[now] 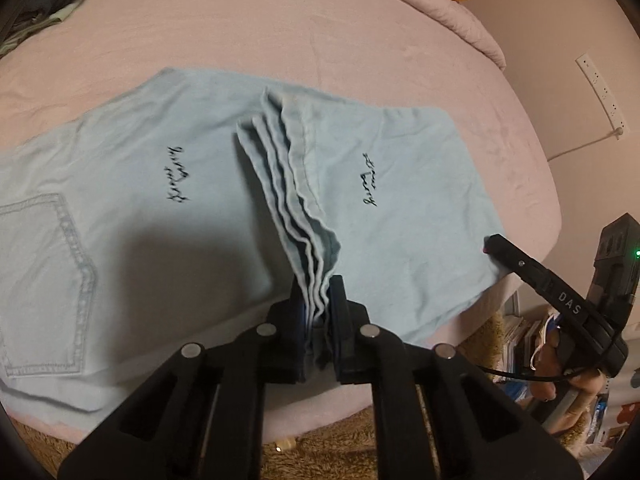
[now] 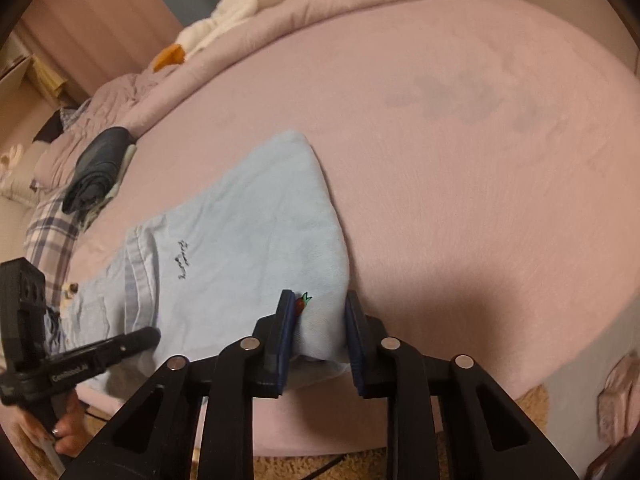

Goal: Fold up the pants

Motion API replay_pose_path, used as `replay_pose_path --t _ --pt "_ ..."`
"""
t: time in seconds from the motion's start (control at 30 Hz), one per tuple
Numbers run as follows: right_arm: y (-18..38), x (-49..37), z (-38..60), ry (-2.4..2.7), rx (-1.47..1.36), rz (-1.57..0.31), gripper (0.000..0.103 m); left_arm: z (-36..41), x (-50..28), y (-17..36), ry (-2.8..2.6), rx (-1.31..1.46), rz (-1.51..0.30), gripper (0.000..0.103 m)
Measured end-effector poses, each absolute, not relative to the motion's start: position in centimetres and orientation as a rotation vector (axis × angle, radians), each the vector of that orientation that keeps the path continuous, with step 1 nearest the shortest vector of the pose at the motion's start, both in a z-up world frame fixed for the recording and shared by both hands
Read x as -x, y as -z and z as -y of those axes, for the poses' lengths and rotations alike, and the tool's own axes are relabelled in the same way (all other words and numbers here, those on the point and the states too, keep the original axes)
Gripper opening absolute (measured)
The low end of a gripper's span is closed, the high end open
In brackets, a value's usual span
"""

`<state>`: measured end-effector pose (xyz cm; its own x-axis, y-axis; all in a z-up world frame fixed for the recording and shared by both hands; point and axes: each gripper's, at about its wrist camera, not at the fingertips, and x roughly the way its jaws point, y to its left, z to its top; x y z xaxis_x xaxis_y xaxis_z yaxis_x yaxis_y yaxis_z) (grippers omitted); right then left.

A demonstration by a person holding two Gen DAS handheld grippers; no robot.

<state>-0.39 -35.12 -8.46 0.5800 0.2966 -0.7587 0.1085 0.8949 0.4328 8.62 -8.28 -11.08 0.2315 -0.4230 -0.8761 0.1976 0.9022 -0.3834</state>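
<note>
Light blue pants (image 1: 160, 200) lie on the pink bed, folded over, with a back pocket at the left and black script on two panels. My left gripper (image 1: 320, 300) is shut on a bunch of stacked hem layers (image 1: 296, 200) and holds them a little above the cloth. My right gripper (image 2: 320, 320) stands open around the near folded corner of the pants (image 2: 248, 248), one finger on each side, beside a small carrot mark (image 2: 303, 302). The right gripper also shows in the left wrist view (image 1: 552, 292) at the pants' right edge.
The pink bed (image 2: 460, 180) stretches far and right of the pants. A dark folded garment (image 2: 98, 164) and plaid cloth (image 2: 52, 232) lie at the far left. A rumpled quilt (image 2: 320, 8) lines the back. The bed edge and brown rug (image 1: 340, 452) are just below.
</note>
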Motion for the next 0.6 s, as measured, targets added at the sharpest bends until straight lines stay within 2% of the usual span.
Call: replay_pose_path --t 0.2,0.6 --pt "10.5 -0.2 35.2 -0.092 -0.471 -1.021 0.023 7.5 -9.1 13.0 0.399 0.213 -1.283 0.015" --pt "11.1 -0.3 34.6 -0.061 -0.403 -1.016 0.023 9.4 -9.2 13.1 0.376 0.133 -1.231 0.015"
